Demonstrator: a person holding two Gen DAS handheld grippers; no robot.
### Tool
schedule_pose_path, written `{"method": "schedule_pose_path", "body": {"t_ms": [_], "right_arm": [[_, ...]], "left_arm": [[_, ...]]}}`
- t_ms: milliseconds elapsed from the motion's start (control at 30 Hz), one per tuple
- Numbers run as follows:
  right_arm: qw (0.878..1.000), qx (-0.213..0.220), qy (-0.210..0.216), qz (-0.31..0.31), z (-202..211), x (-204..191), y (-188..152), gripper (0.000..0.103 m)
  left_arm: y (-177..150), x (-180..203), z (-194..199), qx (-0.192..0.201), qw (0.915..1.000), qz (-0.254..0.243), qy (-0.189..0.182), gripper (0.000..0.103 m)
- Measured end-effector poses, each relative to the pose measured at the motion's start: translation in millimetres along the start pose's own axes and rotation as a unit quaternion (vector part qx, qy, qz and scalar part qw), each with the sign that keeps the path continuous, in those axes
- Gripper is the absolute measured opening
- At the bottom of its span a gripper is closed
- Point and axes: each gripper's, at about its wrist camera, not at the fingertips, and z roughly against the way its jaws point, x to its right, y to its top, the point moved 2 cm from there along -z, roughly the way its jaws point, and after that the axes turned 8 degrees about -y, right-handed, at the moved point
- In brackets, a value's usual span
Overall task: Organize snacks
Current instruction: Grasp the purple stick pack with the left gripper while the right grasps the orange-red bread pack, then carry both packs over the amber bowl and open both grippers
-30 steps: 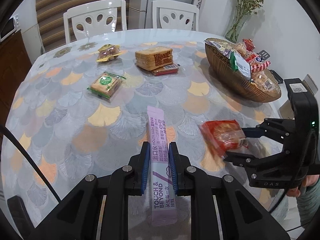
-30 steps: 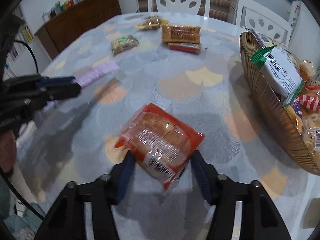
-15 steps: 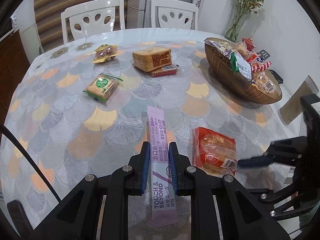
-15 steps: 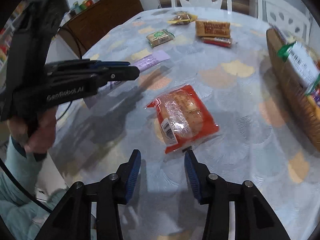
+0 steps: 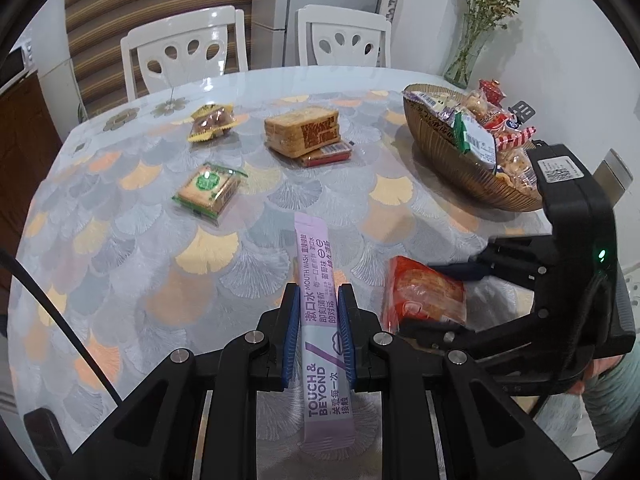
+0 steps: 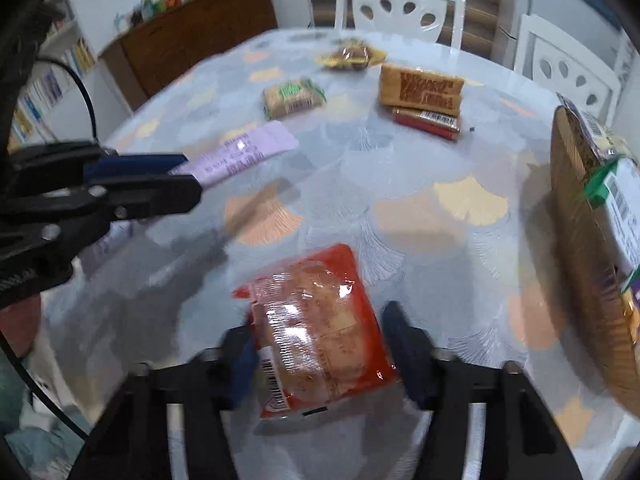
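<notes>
My left gripper (image 5: 318, 300) is shut on a long purple mouthwash sachet (image 5: 320, 320) and holds it over the near part of the table; the sachet also shows in the right wrist view (image 6: 240, 152). My right gripper (image 6: 320, 328) is open, its fingers on either side of a red bread packet (image 6: 316, 328) that lies on the tablecloth; the view is blurred, so contact is unclear. The packet (image 5: 424, 296) and right gripper (image 5: 436, 300) show at the right of the left wrist view. A wicker basket (image 5: 440, 148) with several snacks stands at the right.
On the table lie a green-labelled cracker pack (image 5: 208, 190), a yellow-wrapped snack (image 5: 210, 122), a toast pack (image 5: 302, 130) on a red bar (image 5: 328, 156). Two white chairs (image 5: 184, 52) stand behind. A vase (image 5: 466, 60) is at the back right. A wooden cabinet (image 6: 192, 44) is left.
My right gripper had let go of the red packet and pulled back; now it has moved forward again and its open fingers bracket the packet. My left gripper has held the sachet still.
</notes>
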Motion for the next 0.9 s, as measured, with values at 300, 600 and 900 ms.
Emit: {"method": "schedule_pose_path", "body": {"t_ms": [300,600,900], "right_arm": [[0.995,0.036,-0.014,-0.091,60,23,-30,0.048],[0.964,0.098,-0.136,-0.208,157,108,-17,0.048],[0.895,0.099,-0.214,-0.379,190,217,-12,0.048]], "left_arm": [[34,30,11,0.030,0.9988,-0.033,-0.017,0.016],[95,105,-3,0.045,0.9886,-0.117,-0.084,0.016],[144,159,-50,0.024,0.9773,-0.129,-0.166,0.016]]}}
